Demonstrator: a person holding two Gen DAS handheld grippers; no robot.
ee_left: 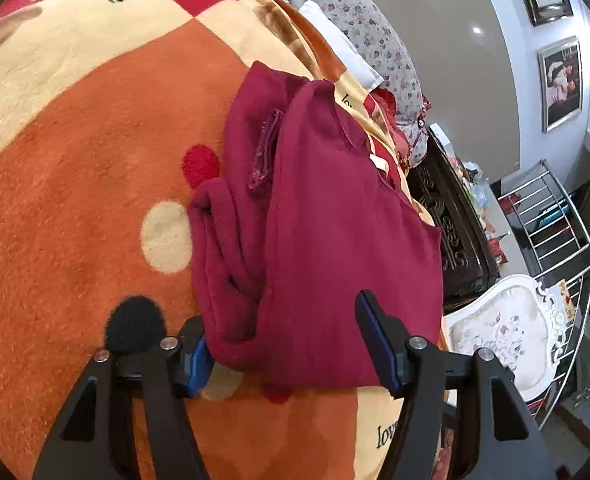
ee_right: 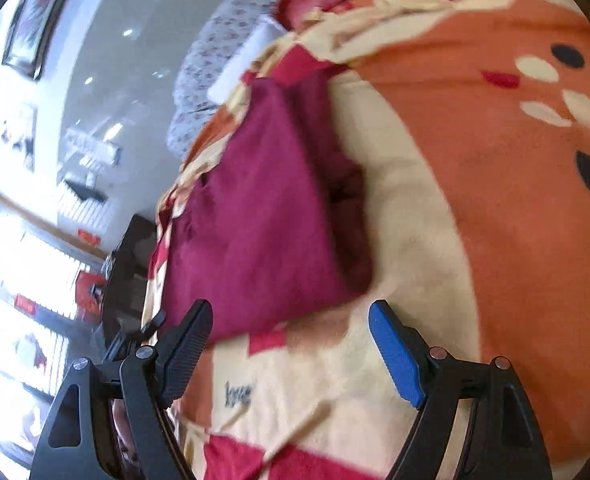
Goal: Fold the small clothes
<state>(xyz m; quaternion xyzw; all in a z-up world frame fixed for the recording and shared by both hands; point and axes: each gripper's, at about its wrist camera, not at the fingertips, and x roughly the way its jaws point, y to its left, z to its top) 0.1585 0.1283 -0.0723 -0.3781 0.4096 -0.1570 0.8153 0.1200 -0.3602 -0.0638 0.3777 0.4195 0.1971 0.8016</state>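
A dark red garment (ee_left: 335, 220) lies folded on an orange and cream blanket (ee_left: 95, 160), with a bunched sleeve along its left side. My left gripper (ee_left: 281, 314) sits at the garment's near edge. Its jaws stand apart, the flat cloth spans the gap, and the left fingertip is tucked against the cloth's corner. In the blurred right wrist view the same garment (ee_right: 263, 220) lies just beyond my right gripper (ee_right: 291, 306), which is wide open over the blanket (ee_right: 475, 200). Its left finger (ee_right: 187, 344) overlaps the garment's near corner.
A floral pillow (ee_left: 359, 28) and a white pillow (ee_left: 343, 48) lie at the far end of the bed. Past the blanket's right edge are a dark carved bed frame (ee_left: 447, 216), a white ornate chair (ee_left: 507, 332) and a metal railing (ee_left: 551, 216).
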